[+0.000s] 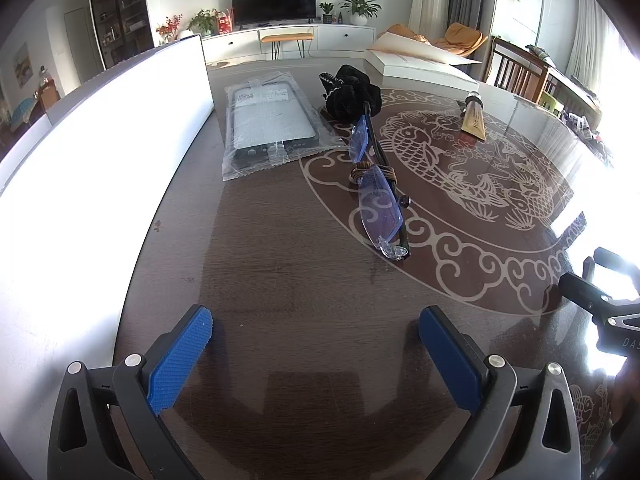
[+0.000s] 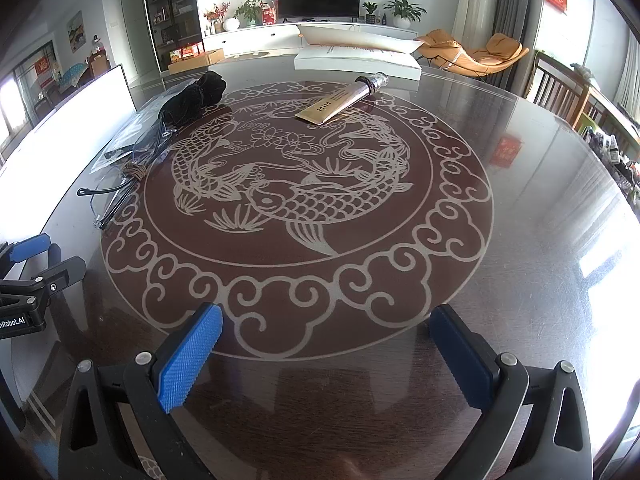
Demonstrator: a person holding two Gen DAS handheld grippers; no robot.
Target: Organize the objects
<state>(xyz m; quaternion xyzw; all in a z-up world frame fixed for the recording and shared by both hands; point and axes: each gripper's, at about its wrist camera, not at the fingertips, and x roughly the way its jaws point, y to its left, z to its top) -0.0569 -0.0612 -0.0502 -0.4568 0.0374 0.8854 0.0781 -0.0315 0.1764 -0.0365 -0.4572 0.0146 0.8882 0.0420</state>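
Note:
A pair of folded glasses (image 1: 378,196) with bluish lenses lies on the dark round table (image 1: 280,272), left of the fish pattern; it also shows in the right wrist view (image 2: 120,184). A black cloth pouch (image 1: 352,94) (image 2: 194,96) lies behind it. A phone case in a clear bag (image 1: 270,120) lies to the left. A gold tube (image 1: 474,118) (image 2: 340,104) lies on the far side of the pattern. My left gripper (image 1: 316,344) is open and empty above the table, short of the glasses. My right gripper (image 2: 326,352) is open and empty over the pattern's near rim.
A white open box (image 1: 100,140) (image 2: 68,120) stands along the table's left side. A white flat box with its lid ajar (image 1: 420,64) (image 2: 360,56) lies at the far edge. Wooden chairs (image 2: 560,88) stand at the right. Each gripper shows at the edge of the other's view.

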